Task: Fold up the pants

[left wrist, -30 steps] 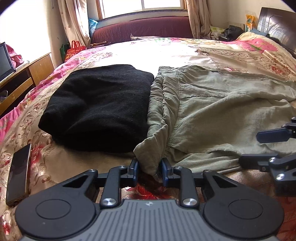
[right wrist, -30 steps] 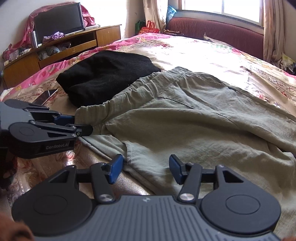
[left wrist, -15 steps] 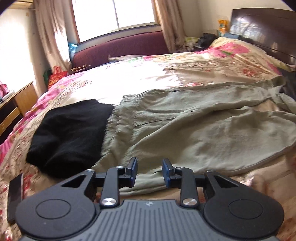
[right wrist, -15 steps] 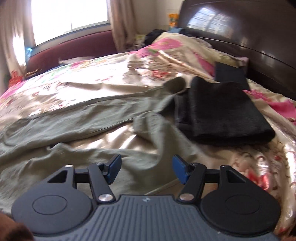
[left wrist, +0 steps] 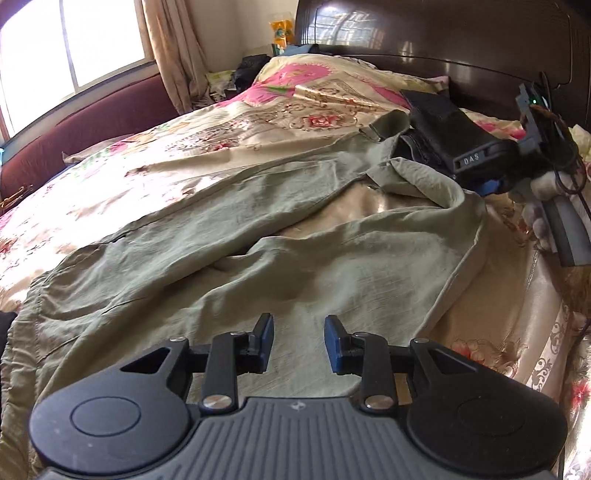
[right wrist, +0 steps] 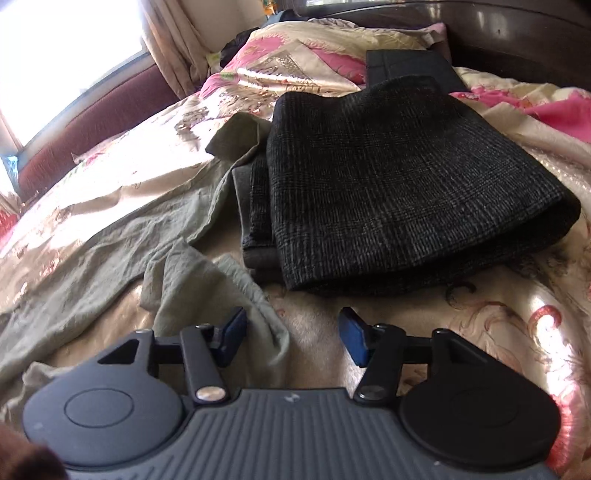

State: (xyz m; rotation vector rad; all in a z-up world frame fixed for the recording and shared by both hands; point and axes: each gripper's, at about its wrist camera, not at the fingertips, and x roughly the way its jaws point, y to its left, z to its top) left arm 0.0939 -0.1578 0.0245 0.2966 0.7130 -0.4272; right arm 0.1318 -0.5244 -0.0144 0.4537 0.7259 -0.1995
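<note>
Olive-green pants (left wrist: pixel 229 236) lie spread out and wrinkled across the floral bedspread, legs running toward the headboard. My left gripper (left wrist: pixel 298 343) is open and empty, just above the near leg's fabric. My right gripper (right wrist: pixel 293 334) is open and empty, with the hem of a pant leg (right wrist: pixel 207 280) bunched by its left finger. In the left wrist view the right gripper's body (left wrist: pixel 517 158) shows at the far right by the leg ends.
A folded dark checked garment (right wrist: pixel 399 184) lies beside the pant hems, near the dark wooden headboard (left wrist: pixel 443 33). The bedspread (left wrist: pixel 184 147) covers the bed. A maroon bench (left wrist: pixel 74 125) and window stand beyond the far side.
The left gripper has let go of the waistband and opened. Both grippers have swung right along the pants toward the leg ends and headboard.
</note>
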